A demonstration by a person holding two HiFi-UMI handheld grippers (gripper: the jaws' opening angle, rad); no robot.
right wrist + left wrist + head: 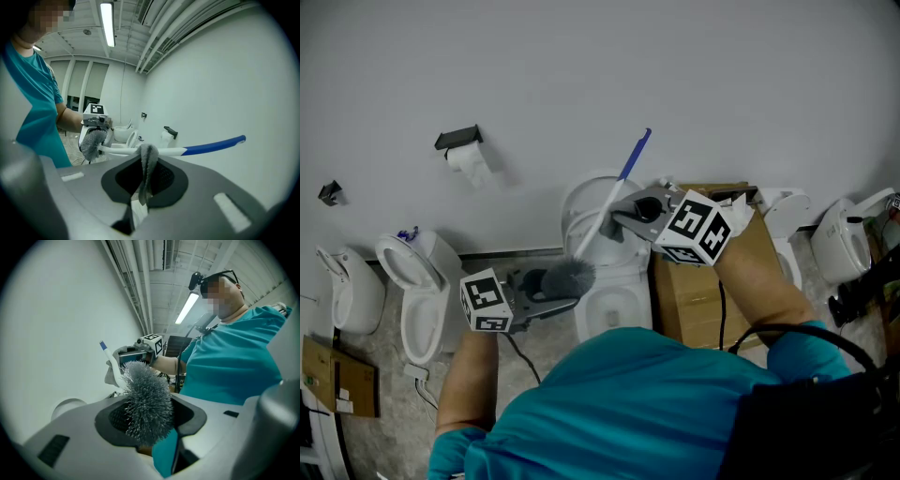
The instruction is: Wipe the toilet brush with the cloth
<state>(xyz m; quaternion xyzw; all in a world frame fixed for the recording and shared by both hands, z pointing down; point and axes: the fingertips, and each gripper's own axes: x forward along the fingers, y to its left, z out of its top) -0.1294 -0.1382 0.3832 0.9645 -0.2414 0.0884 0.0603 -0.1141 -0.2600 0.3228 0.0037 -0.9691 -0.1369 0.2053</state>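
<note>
Gripping the toilet brush [610, 200] by its grey bristle head with the left gripper [558, 292], jaws pressed onto the bristles, just above the bowl of the middle toilet [623, 281]. Slanting from there upward over the tank of this toilet, blue end highest. Pinching the cloth [147, 159] with the right gripper [623, 220], jaws closed tight on it, above the same tank. Hanging over the white part of the handle, touching it.

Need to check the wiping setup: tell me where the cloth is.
In the right gripper view, the cloth sits at centre, pinched in the right tongs, its top lying against the white handle of the toilet brush.
</note>
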